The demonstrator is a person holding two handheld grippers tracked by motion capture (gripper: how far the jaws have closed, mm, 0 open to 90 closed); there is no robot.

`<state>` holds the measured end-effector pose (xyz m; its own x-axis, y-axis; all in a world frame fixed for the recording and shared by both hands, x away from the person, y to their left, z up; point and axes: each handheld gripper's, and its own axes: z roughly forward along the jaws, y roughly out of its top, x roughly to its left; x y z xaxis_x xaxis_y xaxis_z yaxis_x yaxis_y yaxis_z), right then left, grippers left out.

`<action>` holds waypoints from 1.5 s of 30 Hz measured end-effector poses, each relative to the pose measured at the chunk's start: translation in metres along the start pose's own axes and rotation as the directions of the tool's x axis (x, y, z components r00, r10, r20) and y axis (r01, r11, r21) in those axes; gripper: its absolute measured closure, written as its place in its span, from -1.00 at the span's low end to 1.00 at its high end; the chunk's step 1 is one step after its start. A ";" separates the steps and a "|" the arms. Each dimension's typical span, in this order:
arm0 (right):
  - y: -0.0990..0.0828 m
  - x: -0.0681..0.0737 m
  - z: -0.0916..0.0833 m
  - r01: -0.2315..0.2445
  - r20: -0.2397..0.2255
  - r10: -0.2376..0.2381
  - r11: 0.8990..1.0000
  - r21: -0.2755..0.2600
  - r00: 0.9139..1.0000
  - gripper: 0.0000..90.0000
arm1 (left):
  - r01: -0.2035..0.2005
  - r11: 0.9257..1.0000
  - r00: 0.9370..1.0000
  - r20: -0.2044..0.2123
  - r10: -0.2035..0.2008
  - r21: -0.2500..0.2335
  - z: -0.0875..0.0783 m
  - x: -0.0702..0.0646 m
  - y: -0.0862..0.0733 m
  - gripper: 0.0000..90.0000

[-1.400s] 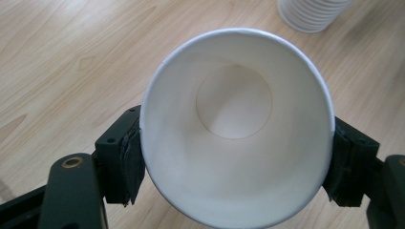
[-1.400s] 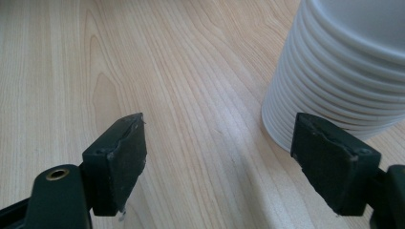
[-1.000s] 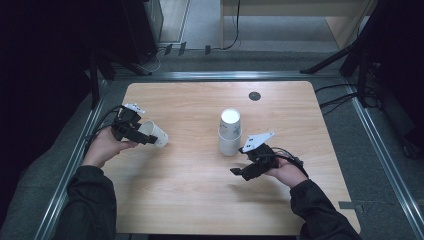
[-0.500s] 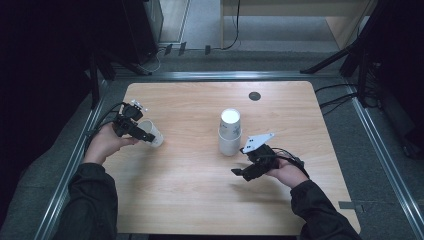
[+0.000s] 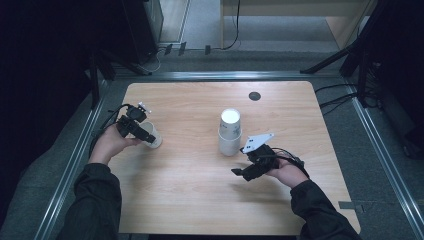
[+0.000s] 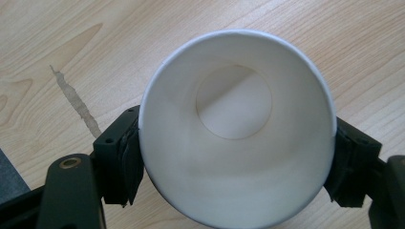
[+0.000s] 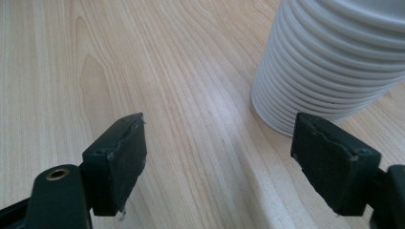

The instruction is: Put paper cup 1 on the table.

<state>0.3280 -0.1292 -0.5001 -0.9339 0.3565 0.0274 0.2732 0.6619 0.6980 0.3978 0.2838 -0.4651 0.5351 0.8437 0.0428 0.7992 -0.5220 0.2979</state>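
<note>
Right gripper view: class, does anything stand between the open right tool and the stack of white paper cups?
Nothing visible does. Bare light wooden table lies between the right tool and the stack of white paper cups, which stands ahead, beside its far jaw.

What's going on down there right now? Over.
Left tool around single paper cup, jaws just easing open. Right tool open, empty, beside cup stack. Table unobstructed.
</note>
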 end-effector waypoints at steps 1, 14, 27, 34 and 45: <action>0.000 0.000 0.000 0.001 0.000 -0.001 1.000 0.000 1.000 -0.55 | -0.001 1.000 1.000 0.009 0.002 -0.001 0.000 0.000 0.000 -0.52; -0.001 0.000 0.001 0.013 0.003 -0.013 1.000 0.013 1.000 -0.55 | 0.013 1.000 1.000 0.024 -0.013 -0.008 0.007 -0.003 0.002 -0.73; -0.001 0.000 -0.002 0.014 0.005 -0.014 1.000 0.004 1.000 -0.55 | 0.045 0.995 0.997 0.063 -0.040 -0.084 -0.009 0.000 -0.003 -0.78; -0.001 -0.003 -0.004 -0.005 0.013 0.005 1.000 -0.006 1.000 -0.55 | 0.077 0.984 0.994 0.088 -0.063 -0.163 -0.028 0.006 -0.010 -0.78; -0.001 -0.009 -0.011 -0.059 0.015 0.060 0.998 -0.033 0.998 -0.54 | 0.100 0.960 0.988 0.137 -0.065 -0.262 -0.054 0.005 -0.017 -0.75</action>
<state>0.3338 -0.1404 -0.4933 -0.9125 0.4049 0.0584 0.3200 0.6176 0.7185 0.3717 0.3036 -0.4188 0.5142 0.8509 -0.1078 0.7487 -0.3840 0.5404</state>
